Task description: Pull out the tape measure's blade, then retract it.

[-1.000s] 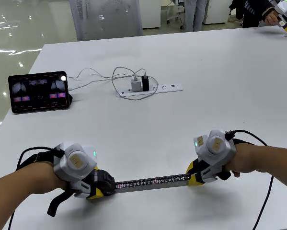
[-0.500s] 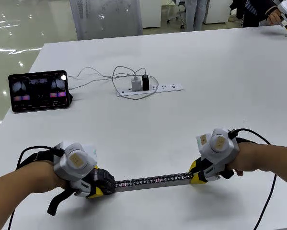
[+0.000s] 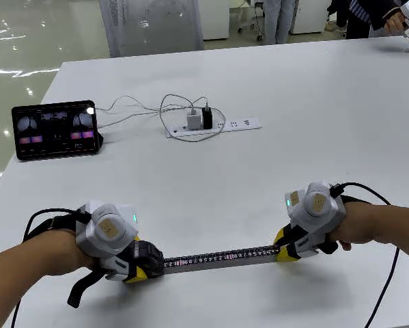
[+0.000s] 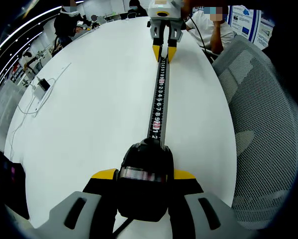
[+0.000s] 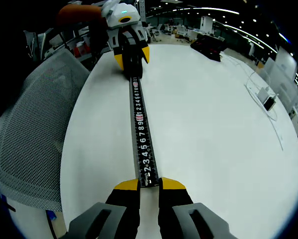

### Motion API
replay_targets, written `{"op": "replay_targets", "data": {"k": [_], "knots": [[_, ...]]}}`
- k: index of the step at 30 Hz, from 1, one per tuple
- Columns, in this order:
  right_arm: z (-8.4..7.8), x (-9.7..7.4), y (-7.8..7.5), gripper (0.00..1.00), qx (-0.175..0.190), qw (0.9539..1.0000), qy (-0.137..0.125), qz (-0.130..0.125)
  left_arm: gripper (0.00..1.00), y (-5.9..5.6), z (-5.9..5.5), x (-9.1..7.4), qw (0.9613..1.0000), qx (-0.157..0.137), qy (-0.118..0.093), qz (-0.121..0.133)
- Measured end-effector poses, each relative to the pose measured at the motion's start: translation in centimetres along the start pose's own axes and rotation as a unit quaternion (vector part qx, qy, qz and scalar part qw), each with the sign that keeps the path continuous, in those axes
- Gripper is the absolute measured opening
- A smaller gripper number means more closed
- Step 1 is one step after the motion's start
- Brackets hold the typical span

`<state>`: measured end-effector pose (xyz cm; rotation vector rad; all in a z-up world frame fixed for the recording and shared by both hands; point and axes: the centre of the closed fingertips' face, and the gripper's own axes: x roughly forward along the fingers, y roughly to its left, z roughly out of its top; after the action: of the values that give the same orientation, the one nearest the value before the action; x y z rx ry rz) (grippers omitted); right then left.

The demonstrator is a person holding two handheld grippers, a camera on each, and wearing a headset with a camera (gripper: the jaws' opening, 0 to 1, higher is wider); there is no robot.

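Left gripper (image 3: 143,266) is clenched on the black tape measure case (image 4: 146,172) near the white table's (image 3: 259,171) front edge. Right gripper (image 5: 149,185) pinches the blade (image 3: 218,258) tip, stretched between them. The blade looks thin, springy and slick, so grip at the end hook.

The black, rounded tape-measure case (image 4: 146,172) is clamped between the yellow-tipped jaws of the left claw (image 3: 139,265), low over the white tabletop (image 3: 259,171). Its narrow grey blade (image 3: 218,257), printed with numerals and a few red marks, is drawn out straight, printed face up. The blade's free end is pinched in the right claw (image 5: 149,185).
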<state>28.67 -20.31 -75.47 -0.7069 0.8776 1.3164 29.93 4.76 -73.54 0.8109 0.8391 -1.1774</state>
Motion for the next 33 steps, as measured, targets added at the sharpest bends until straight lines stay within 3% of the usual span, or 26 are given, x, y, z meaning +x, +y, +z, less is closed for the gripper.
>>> {"op": "replay_targets", "data": {"k": [13,20,25,33], "knots": [[-0.08,-0.02,0.04,0.10,0.002,1.0000,0.003,0.001,0.35,-0.07,0.03,-0.04,1.0000,-0.001,0.000,0.000],[-0.04,0.07,0.22,0.11,-0.017,0.9996,0.022,-0.006,0.35,-0.05,0.04,-0.04,1.0000,0.001,-0.001,0.000],[-0.13,0.14,0.10,0.12,-0.023,0.9991,0.035,-0.006,0.35,0.06,0.11,-0.12,0.9997,-0.003,-0.025,0.002],[-0.12,0.16,0.22,0.12,-0.042,0.9977,0.053,0.002,0.36,0.14,0.39,0.04,0.9998,-0.003,-0.020,0.001]]}}
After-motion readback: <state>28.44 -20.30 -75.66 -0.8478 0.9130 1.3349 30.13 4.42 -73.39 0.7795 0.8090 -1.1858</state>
